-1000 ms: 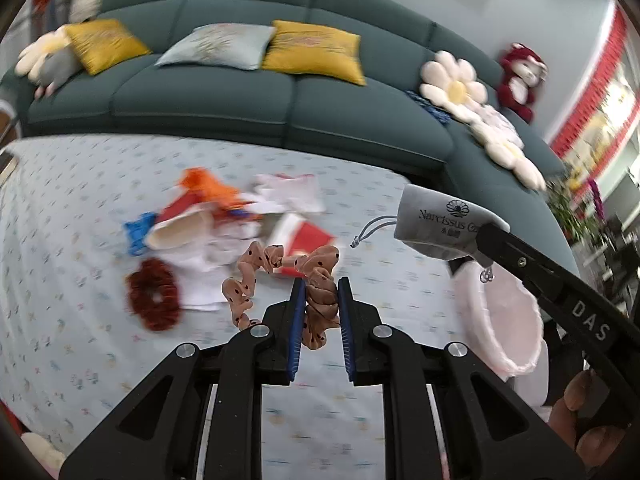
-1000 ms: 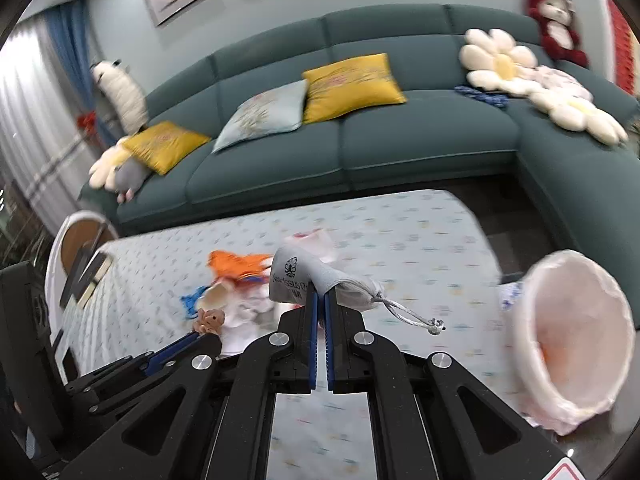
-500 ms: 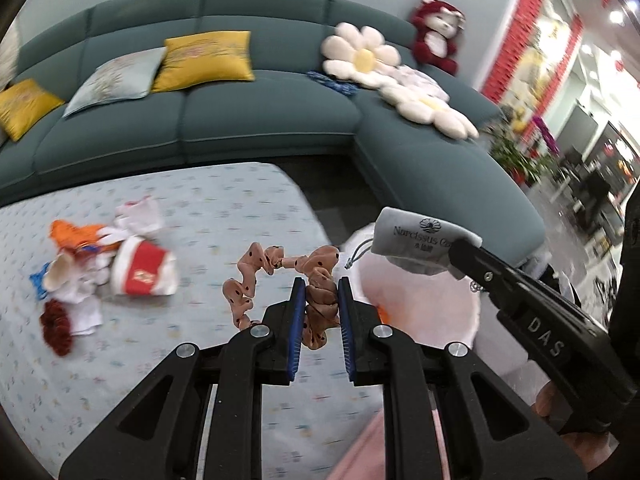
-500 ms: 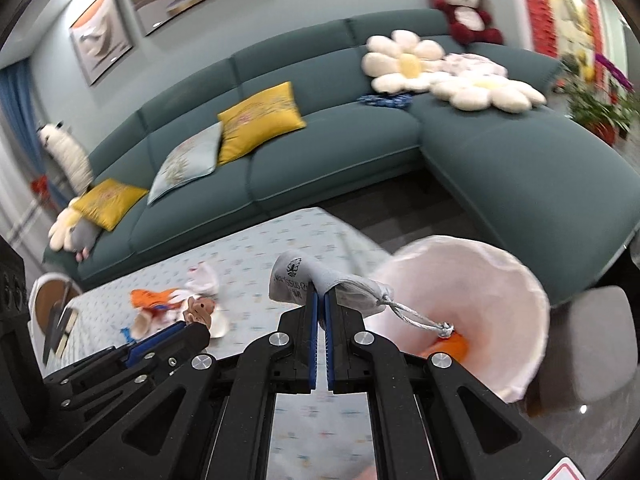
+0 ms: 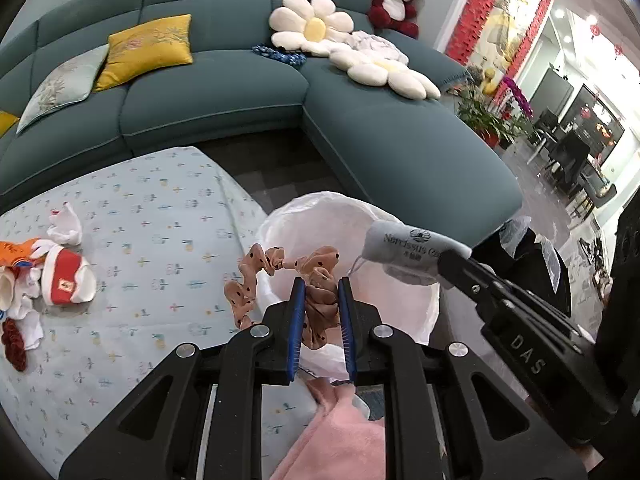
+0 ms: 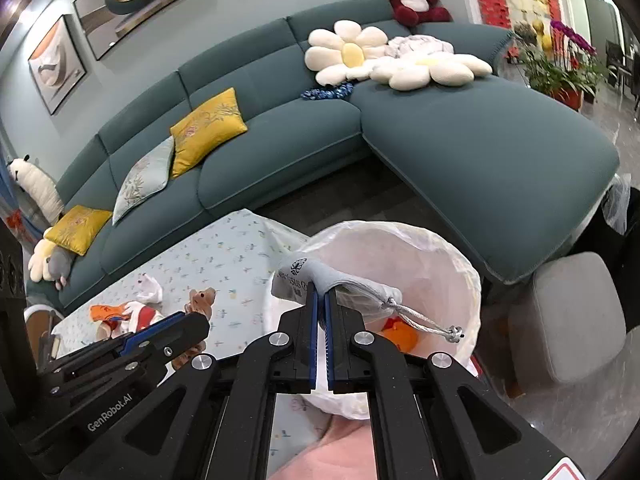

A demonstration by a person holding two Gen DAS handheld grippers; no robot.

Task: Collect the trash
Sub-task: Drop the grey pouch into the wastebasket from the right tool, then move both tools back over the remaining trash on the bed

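Your left tool (image 5: 322,294) is clenched on a tan dotted scrunchie (image 5: 280,276), which bunches between the blue pads and loops out to the left, hanging over the near rim of the white-lined bin (image 5: 400,320). Your right tool (image 6: 320,306) is clamped tight on a grey drawstring pouch (image 6: 340,284), its cord and knotted end trailing right over the bin's open mouth (image 6: 460,280). An orange scrap (image 6: 400,332) lies at the bottom of the liner. The bin stands on the floor just beside the corner of the bench (image 5: 168,248) with the light patterned cloth. Remaining litter sits well apart at the bench's far left: a red and white cup (image 5: 66,280), white crumpled tissue (image 5: 66,222), an orange wrapper (image 5: 16,250) and a dark red scrunchie (image 5: 14,344). A pink sleeve (image 5: 340,440) shows beneath both tools.
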